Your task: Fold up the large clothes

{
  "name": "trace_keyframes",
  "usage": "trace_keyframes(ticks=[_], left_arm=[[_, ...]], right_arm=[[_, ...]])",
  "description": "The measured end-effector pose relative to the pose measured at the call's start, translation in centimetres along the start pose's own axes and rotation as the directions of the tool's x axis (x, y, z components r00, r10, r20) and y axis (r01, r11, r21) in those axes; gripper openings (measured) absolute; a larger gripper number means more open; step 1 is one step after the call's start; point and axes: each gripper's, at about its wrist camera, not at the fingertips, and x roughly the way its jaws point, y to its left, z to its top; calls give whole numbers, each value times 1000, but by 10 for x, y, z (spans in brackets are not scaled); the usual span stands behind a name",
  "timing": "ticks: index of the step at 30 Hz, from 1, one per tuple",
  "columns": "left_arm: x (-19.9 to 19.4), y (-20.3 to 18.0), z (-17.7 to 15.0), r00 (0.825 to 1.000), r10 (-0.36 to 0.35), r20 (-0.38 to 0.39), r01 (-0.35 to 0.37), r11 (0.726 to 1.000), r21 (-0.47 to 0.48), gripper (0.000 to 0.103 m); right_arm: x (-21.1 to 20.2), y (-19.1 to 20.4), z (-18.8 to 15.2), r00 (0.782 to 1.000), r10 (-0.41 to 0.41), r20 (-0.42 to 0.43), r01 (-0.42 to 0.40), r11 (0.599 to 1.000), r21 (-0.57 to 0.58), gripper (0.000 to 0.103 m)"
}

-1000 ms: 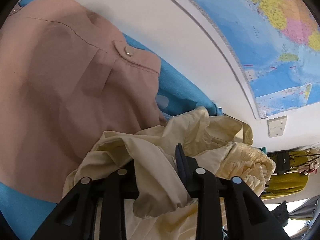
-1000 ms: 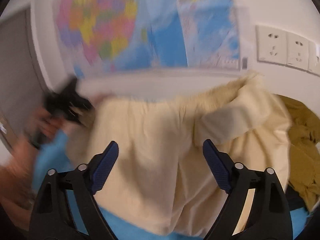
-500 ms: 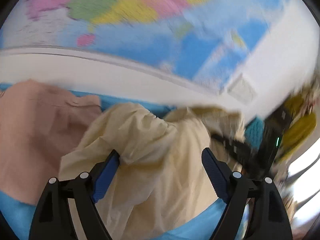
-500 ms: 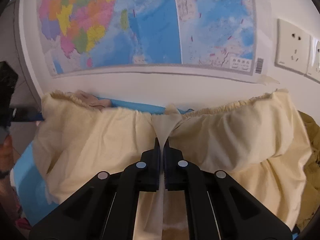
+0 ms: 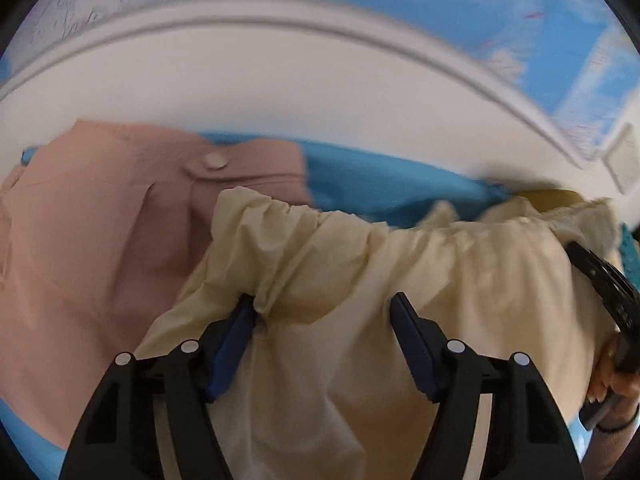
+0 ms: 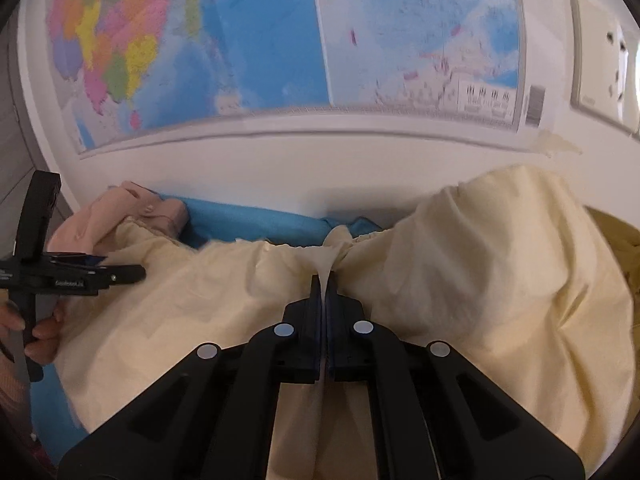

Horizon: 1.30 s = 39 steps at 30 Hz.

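Small white lettering runs along the left gripper (image 6: pixel 72 276), and print dots the wall map (image 6: pixel 400 40), both seemingly too blurred to read.

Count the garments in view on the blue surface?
3: cream garment in front, pinched by the right gripper; pink garment left of it; mustard one at far right. More may be hidden.

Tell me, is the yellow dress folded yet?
Not yet. A pink garment already lies flat on the blue cloth. The right gripper pinches the yellow garment's gathered edge; the left gripper, jaws just narrowing, stands open over it. It remains bunched and unfolded.
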Motion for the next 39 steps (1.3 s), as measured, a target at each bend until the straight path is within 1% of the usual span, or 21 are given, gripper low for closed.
trace_keyframes(ticks=[2, 4, 5, 6, 8, 10, 12, 13, 16, 18, 19, 21, 23, 25, 26, 28, 30, 32, 33, 37, 39], left_arm=[[-2, 2, -1, 1000, -9, 8, 9, 1000, -7, 68], [-20, 1, -8, 998, -45, 51, 45, 999, 7, 68], [-32, 4, -13, 994, -74, 78, 73, 997, 14, 69], [-46, 8, -20, 988, -107, 111, 105, 994, 16, 73], [-88, 26, -44, 958, -182, 223, 177, 983, 40, 85], [-116, 43, -69, 939, -179, 294, 170, 984, 56, 87], [-132, 61, -99, 930, -184, 318, 177, 983, 51, 91], [-134, 71, -109, 932, -178, 316, 173, 984, 44, 93], [-119, 91, -135, 957, -117, 264, 116, 993, 20, 93], [-107, 100, -144, 963, -136, 231, 141, 990, -4, 93], [-99, 102, -147, 960, -174, 218, 179, 984, -4, 93], [-93, 96, -150, 956, -196, 220, 195, 980, 24, 93], [-82, 85, -148, 954, -219, 203, 210, 975, 66, 94], [-72, 73, -144, 964, -184, 192, 170, 982, 86, 95], [-68, 71, -143, 966, -179, 187, 165, 982, 88, 92], [-62, 72, -140, 960, -213, 179, 208, 977, 46, 71], [-65, 71, -141, 958, -228, 176, 227, 974, 28, 37], [-77, 68, -140, 954, -243, 177, 245, 969, 13, 28], [-84, 68, -140, 948, -264, 178, 267, 964, 6, 25], [-133, 60, -153, 915, -347, 207, 346, 937, 43, 23], [-151, 62, -170, 899, -386, 208, 387, 921, 37, 24]], right_arm=[[7, -5, -4, 999, 22, -28, -21, 1000, 20, 0], [-2, -10, -3, 997, 71, -33, -69, 996, 51, 9], [-12, -13, -3, 994, 103, -37, -100, 992, 70, 24], [-28, -17, -4, 989, 149, -17, -146, 985, 96, 45], [-63, -23, -11, 979, 194, 58, -200, 973, 112, 69], [-112, -29, -28, 975, 174, 140, -186, 980, 74, 77], [-150, -43, -53, 972, 130, 196, -147, 987, 71, 91], [-160, -49, -64, 971, 118, 207, -139, 986, 91, 93], [-175, -78, -114, 985, 34, 172, -72, 972, 222, 94], [-173, -101, -151, 991, 26, 135, -72, 935, 348, 95], [-170, -111, -163, 990, 49, 129, -97, 913, 395, 95], [-156, -120, -182, 991, 96, 95, -129, 879, 460, 95], [-142, -118, -183, 994, 80, 73, -104, 888, 448, 95], [-128, -116, -177, 994, 89, 62, -107, 903, 415, 95], [-123, -117, -175, 995, 78, 55, -93, 908, 408, 87], [-110, -114, -172, 995, 94, 38, -101, 912, 397, 70], [-110, -113, -168, 990, 130, 49, -139, 913, 384, 25], [-124, -111, -166, 976, 199, 83, -216, 891, 400, 19], [-135, -105, -162, 973, 209, 96, -230, 899, 373, 18], [-192, -83, -154, 937, 307, 165, -345, 886, 311, 16], [-226, -70, -157, 928, 330, 172, -367, 891, 269, 16]])
